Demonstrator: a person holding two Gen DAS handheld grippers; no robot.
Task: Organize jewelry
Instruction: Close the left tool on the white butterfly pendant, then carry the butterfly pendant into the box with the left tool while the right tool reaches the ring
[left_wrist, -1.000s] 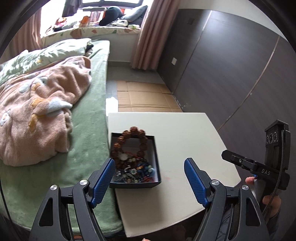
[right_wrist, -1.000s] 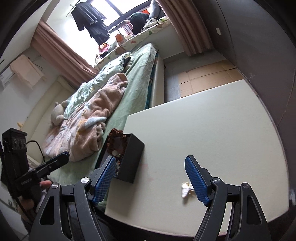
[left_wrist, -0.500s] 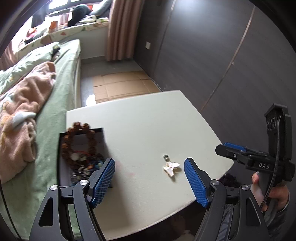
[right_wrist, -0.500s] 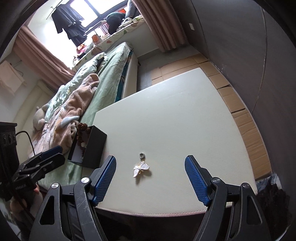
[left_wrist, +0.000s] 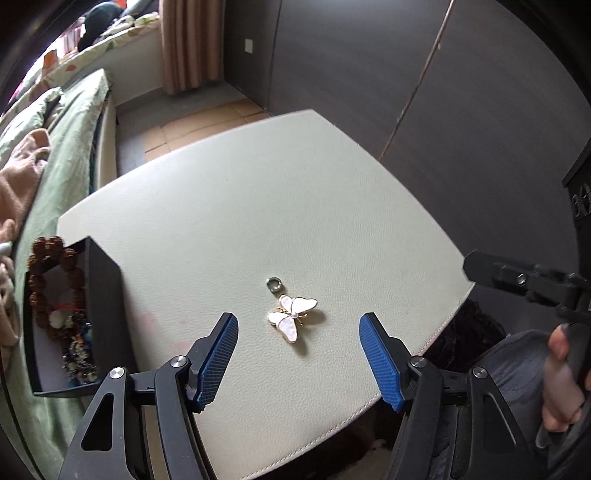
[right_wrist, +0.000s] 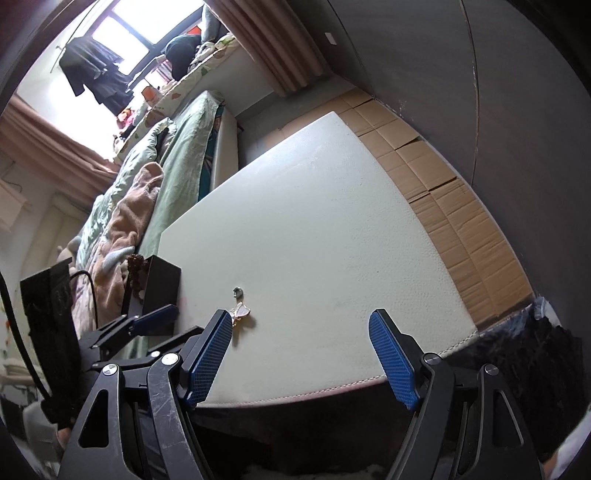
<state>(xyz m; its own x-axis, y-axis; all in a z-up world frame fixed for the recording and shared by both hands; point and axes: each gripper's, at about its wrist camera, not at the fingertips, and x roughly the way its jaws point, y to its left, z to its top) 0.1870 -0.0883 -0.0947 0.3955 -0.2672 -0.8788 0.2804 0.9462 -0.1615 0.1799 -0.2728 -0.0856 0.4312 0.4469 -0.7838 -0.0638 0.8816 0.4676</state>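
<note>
A white and gold butterfly brooch (left_wrist: 291, 315) lies on the pale table (left_wrist: 258, 206), with a small silver ring (left_wrist: 274, 284) just beyond it. My left gripper (left_wrist: 298, 332) hovers over the brooch, its blue jaws closing but still wide apart and clear of it. A black jewelry box (left_wrist: 99, 291) at the table's left edge holds a brown bead bracelet (left_wrist: 48, 254) and several mixed pieces. My right gripper (right_wrist: 300, 334) stands open over the table's near edge, the brooch (right_wrist: 241, 311) and ring (right_wrist: 237, 292) just beyond its left finger (right_wrist: 207, 354). The left gripper's fingers (right_wrist: 155, 317) show at left there.
A bed with green cover (left_wrist: 62, 147) and pink blanket (right_wrist: 129, 214) runs along the table's left side. Dark wall panels (left_wrist: 406, 92) stand to the right. Flattened cardboard (right_wrist: 443, 192) covers the floor beyond the table. A person's hand (left_wrist: 561, 384) holds the right gripper's handle.
Both views swung right from the jewelry box toward the brooch and ring. The left gripper came down closer over the brooch and its jaws narrowed a little. The right gripper's jaws kept their width.
</note>
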